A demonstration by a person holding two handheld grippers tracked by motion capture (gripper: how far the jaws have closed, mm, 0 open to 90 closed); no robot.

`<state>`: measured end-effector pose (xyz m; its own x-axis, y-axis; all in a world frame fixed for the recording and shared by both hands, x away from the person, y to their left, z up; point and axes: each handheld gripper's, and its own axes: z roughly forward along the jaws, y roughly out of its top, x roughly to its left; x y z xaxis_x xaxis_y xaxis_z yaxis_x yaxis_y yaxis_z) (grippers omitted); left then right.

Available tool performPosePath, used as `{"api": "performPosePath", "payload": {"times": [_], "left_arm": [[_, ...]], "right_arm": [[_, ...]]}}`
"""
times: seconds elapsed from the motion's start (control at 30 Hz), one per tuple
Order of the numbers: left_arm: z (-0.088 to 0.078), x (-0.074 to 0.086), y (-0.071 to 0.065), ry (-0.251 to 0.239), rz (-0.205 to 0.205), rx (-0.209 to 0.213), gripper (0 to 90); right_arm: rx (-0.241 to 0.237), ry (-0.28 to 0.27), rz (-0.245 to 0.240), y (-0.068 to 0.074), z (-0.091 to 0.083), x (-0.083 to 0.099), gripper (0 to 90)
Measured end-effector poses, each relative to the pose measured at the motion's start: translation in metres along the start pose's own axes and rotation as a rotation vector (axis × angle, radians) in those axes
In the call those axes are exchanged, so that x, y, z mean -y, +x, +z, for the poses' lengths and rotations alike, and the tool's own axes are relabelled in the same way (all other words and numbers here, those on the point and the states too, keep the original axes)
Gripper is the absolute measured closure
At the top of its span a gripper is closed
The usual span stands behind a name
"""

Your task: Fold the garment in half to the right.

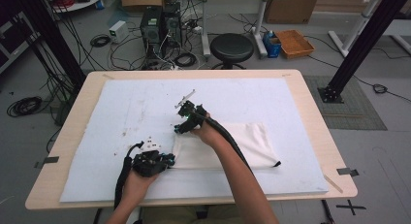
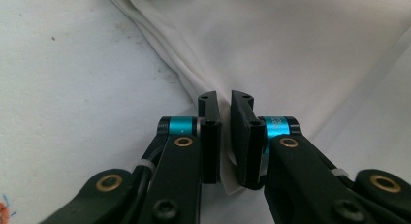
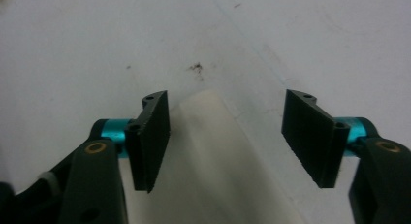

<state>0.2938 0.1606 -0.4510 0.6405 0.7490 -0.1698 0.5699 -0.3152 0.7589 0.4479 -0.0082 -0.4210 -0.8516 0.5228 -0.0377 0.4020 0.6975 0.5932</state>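
A white cloth [image 1: 228,145] lies folded on the tabletop [image 1: 310,93], long axis left-right. The left gripper [image 2: 224,105] is clenched on the cloth's near-left corner; the right gripper [image 3: 225,132], jaws spread wide, straddles its far-left corner, ungrasped.

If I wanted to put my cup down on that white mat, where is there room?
The far strip of the white mat, beyond the white cloth, is bare, as is its far left corner. It is crowded near the middle: the left gripper is shut on the cloth's near left corner, and the right gripper hangs open over its far left corner.
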Motion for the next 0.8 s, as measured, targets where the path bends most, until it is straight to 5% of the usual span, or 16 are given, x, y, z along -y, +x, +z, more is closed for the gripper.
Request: {"api": "performPosePath", "payload": {"times": [0.07,0.27,0.47,0.67,0.8], "left_arm": [[0.000,0.000,0.000,0.001,0.001,-0.001,82.3],[0.000,-0.002,-0.001,0.012,0.002,-0.008,83.7],[-0.004,-0.005,-0.002,-0.012,-0.003,-0.003,85.0],[-0.014,-0.016,-0.006,-0.140,-0.056,0.106,85.1],[-0.013,-0.023,-0.012,-0.176,-0.054,0.153,85.1]], "right_arm": [[0.001,0.045,-0.057,0.004,0.007,-0.002,55.2],[0.006,0.057,-0.112,0.011,0.006,-0.003,81.9],[0.005,0.023,-0.111,0.010,0.000,-0.003,84.8],[-0.012,-0.096,-0.072,0.002,-0.025,0.003,84.9],[-0.017,-0.150,-0.044,-0.003,-0.039,0.011,84.9]]}}
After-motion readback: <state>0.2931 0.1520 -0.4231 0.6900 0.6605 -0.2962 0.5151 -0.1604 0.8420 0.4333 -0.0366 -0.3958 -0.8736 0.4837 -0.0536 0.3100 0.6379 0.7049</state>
